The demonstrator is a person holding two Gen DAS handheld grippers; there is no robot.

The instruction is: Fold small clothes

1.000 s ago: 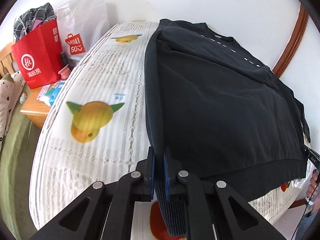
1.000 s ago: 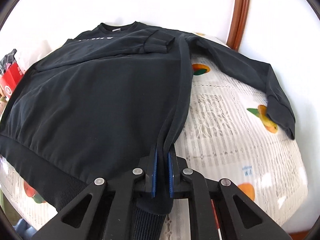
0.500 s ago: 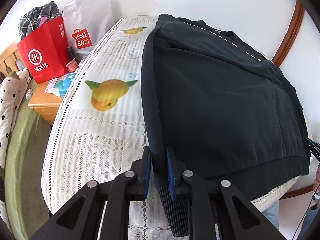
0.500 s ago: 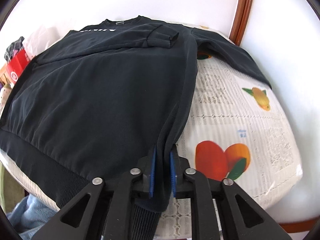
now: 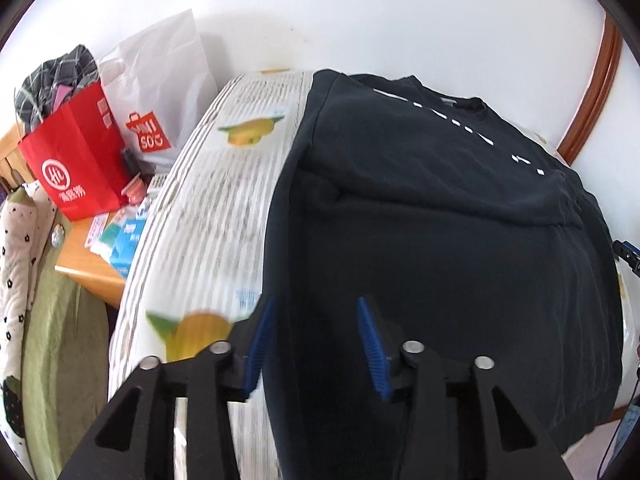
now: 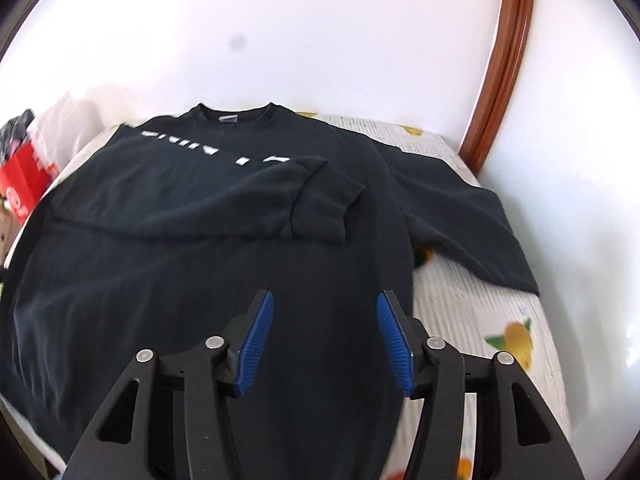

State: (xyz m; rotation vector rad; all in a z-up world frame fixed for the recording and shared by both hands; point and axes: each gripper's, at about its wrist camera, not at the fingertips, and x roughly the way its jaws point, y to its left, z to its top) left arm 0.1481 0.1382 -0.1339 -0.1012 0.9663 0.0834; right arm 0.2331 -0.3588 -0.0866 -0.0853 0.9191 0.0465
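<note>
A black sweatshirt is lying flat on the fruit-print bench cover, one sleeve already folded across the chest, the other sleeve trailing off to the side. Both the left hand-held gripper and the right hand-held gripper are hovering with jaws spread, gripping nothing. Judging by this, the sleeve stage is half finished; next, the loose sleeve's ribbed cuff needs pinching and carrying inward. The knit is looking soft, thick and matte.

"MINI SO" is printed on the white plastic bag; the sweatshirt's white lettering is unreadable.
</note>
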